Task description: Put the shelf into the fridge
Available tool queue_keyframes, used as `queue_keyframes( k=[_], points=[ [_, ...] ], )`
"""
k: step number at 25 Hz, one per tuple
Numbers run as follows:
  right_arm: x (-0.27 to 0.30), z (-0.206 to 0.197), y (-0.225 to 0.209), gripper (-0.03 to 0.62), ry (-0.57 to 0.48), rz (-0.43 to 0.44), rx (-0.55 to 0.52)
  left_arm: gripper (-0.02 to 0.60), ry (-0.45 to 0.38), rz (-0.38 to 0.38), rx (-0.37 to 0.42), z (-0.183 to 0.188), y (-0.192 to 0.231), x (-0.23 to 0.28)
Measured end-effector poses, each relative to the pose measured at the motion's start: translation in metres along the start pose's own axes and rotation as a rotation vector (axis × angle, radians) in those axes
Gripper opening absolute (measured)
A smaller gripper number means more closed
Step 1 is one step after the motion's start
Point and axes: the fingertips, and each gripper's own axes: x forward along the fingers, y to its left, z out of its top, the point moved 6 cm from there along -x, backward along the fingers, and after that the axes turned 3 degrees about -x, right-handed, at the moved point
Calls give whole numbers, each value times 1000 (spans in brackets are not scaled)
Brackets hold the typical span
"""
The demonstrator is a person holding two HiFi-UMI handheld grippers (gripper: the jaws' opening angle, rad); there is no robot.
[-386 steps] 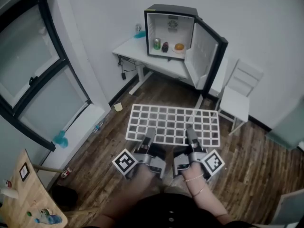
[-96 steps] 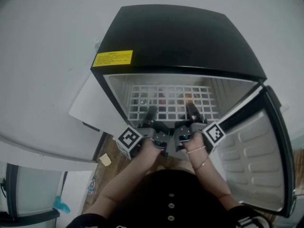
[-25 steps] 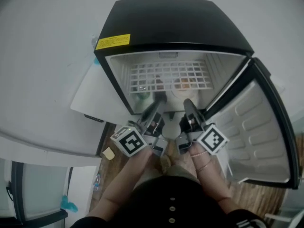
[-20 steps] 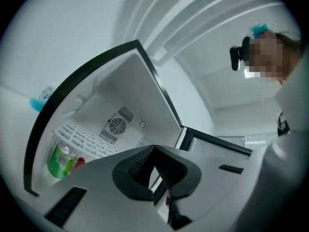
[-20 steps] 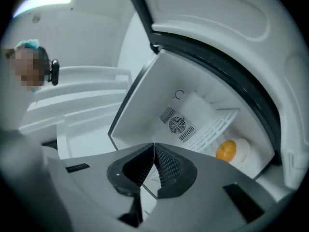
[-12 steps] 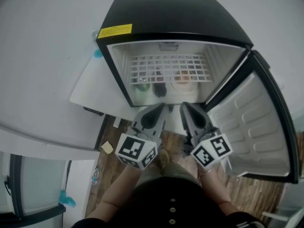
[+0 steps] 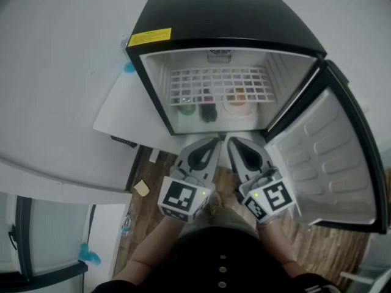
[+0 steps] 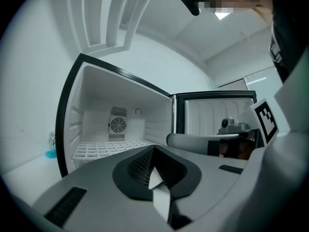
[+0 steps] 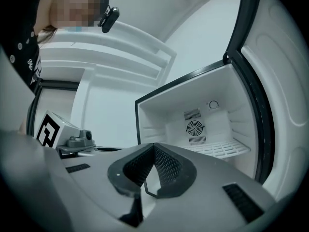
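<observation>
The white wire shelf [image 7: 220,84] lies level inside the open black mini fridge [image 7: 226,14], resting on the side ledges at mid height. It also shows in the left gripper view as the shelf [image 8: 104,148] and in the right gripper view as the shelf [image 9: 222,149]. Under it stand a green can [image 7: 186,108], a dark bottle [image 7: 208,111] and an orange item on a plate [image 7: 237,105]. My left gripper [image 7: 215,141] and right gripper [image 7: 232,140] hang side by side in front of the fridge, clear of the shelf. Both are shut and hold nothing.
The fridge door [image 7: 324,163] swings open to the right, close beside my right gripper. The fridge sits on a white table [image 7: 131,115] against the wall. Wooden floor [image 7: 143,188] shows below, with a window frame [image 7: 36,273] at lower left.
Both grippers have let go of the shelf, shut, and drawn back out of the fridge toward me. The shelf stays in place on its ledges.
</observation>
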Motion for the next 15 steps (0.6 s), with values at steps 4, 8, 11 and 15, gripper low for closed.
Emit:
queue_keyframes(
  k=[4,8,11,15],
  points=[
    [-1,-1,2,9,10,-4,8,8,17,-9,0,-2,-2,-1],
    [-3,0,4,9,20,-2,-8,8,33,-40,-10,-7,-4,1],
    [-4,-2,4,9,18,16,26,8,41,-66,-13,-12,-5,2],
    [-4,-6,3,9,40,4,18,8,44,-77,-11,-14,-4,3]
  ],
)
